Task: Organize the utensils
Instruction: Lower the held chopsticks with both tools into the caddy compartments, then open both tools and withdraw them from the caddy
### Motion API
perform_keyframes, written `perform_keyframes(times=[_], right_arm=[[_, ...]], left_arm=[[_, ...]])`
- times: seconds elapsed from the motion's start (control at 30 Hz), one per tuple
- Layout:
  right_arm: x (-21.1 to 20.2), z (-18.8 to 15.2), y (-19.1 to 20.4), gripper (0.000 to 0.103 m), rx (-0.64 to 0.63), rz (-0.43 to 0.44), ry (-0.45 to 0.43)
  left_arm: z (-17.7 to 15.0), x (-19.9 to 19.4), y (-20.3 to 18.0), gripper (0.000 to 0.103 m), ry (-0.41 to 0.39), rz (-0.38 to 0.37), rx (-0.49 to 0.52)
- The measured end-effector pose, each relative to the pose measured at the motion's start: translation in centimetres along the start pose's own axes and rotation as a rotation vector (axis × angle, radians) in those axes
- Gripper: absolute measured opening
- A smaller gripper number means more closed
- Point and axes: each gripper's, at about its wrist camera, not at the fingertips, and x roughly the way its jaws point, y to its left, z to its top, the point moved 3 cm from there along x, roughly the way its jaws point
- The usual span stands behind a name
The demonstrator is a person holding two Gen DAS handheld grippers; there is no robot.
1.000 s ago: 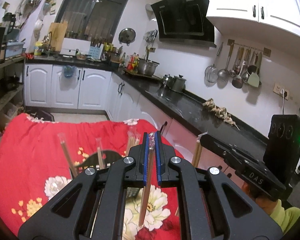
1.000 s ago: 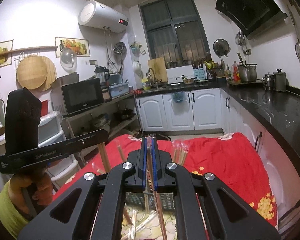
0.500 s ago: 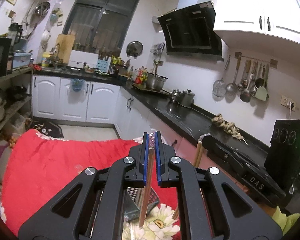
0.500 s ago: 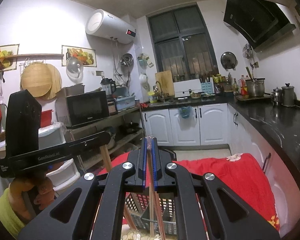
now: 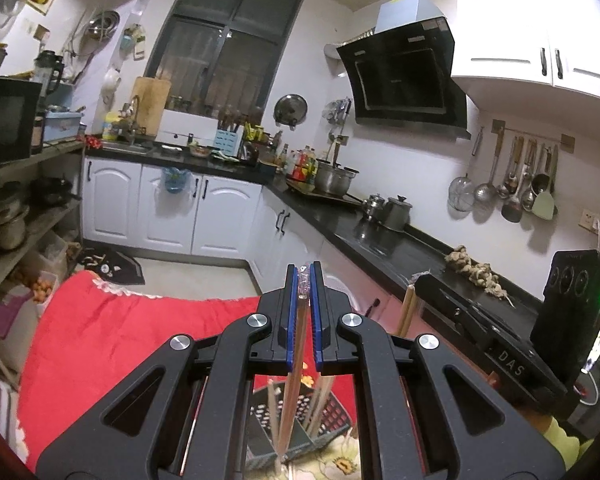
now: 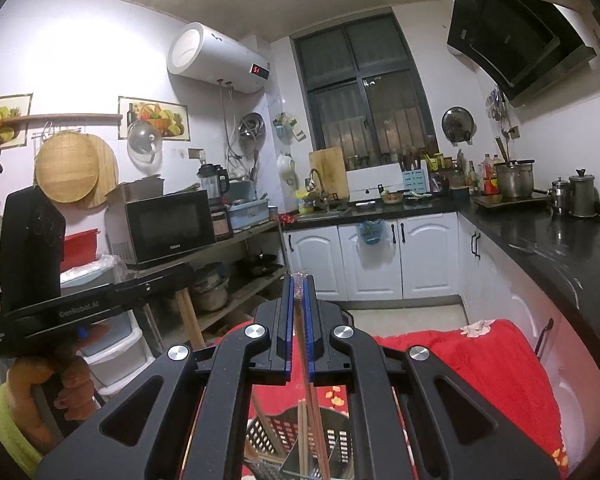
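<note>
I've got both grippers, left gripper (image 5: pixel 304 276) and right gripper (image 6: pixel 299 282), clamped on wrapped chopsticks (image 5: pixel 294 364) above the dark utensil basket (image 5: pixel 328 416), so I'd lower them straight into a compartment.

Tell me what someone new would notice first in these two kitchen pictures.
Front and centre in each view is a black tool with blue pads, the left tool and the right tool, each shut on wrapped chopsticks hanging toward a dark slotted basket. Beneath lies a bright red floral cloth.
</note>
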Motion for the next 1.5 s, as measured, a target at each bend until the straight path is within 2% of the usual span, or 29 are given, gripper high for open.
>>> perform_keyframes(times=[0.2,0.6,1.07,1.23,1.3,1.33,1.5], right_arm=[[1.1,-0.1,-0.2,0.005,-0.001,0.009,-0.028],[3.3,-1.4,-1.3,0.005,-0.006,-0.016,-0.052],[6.0,-4.1,-3.3,0.005,0.055,-0.044,-0.032],[6.7,-5.6,-3.7,0.006,0.064,-0.066,0.014],[6.8,-6.1,-3.8,0.017,0.062,-0.092,0.038],[6.6,-6.5,-3.9,0.028,0.065,-0.104,0.043],[5.6,-7.9,-4.1,0.031,0.06,-0.135,0.075]], left_arm=[[0.2,0.8,0.7,0.003,-0.007,0.024,0.002],[-1.9,3.2,1.6,0.003,-0.006,0.073,0.034],[-5.0,5.8,3.0,0.003,0.049,0.099,0.03],[-6.0,5.9,3.4,0.004,0.071,0.098,0.016],[-6.4,5.9,3.7,0.01,0.09,0.099,0.009],[-6.6,5.9,3.8,0.013,0.098,0.103,0.006],[-7.4,5.5,4.1,0.037,0.131,0.116,-0.015]])
